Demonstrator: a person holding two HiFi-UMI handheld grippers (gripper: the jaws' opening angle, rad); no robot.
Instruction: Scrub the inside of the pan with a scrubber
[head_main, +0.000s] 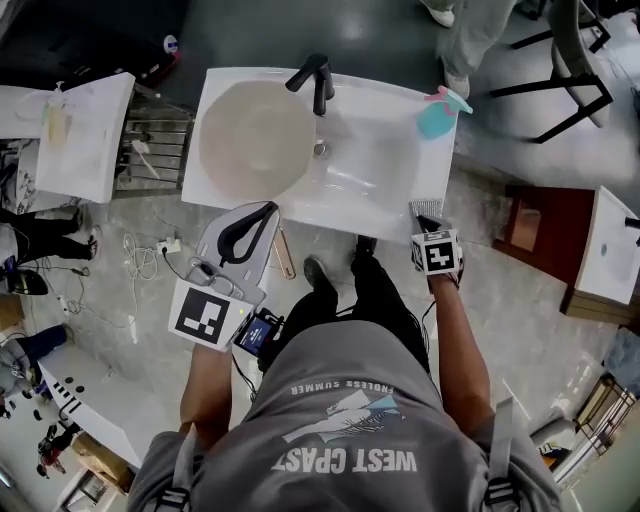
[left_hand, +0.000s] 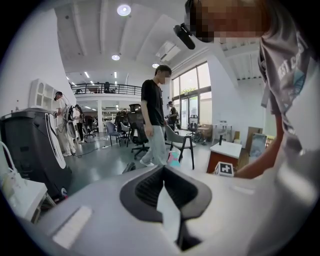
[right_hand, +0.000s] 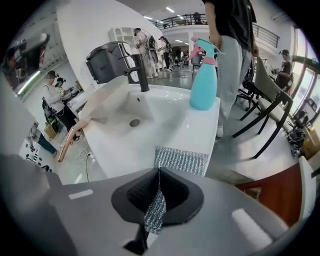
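Pick-up step: right tool (right_hand: 159, 175) clamped on silver mesh scrubber (right_hand: 181, 161) at white bench (right_hand: 200, 130) edge. Next, judged: carry it into round beige pan (head_main: 255, 135).

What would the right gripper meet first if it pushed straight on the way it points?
The right gripper is shut on the scrubber, so that comes first. Directly beneath it, as far as depth shows, is the front edge of the white counter.
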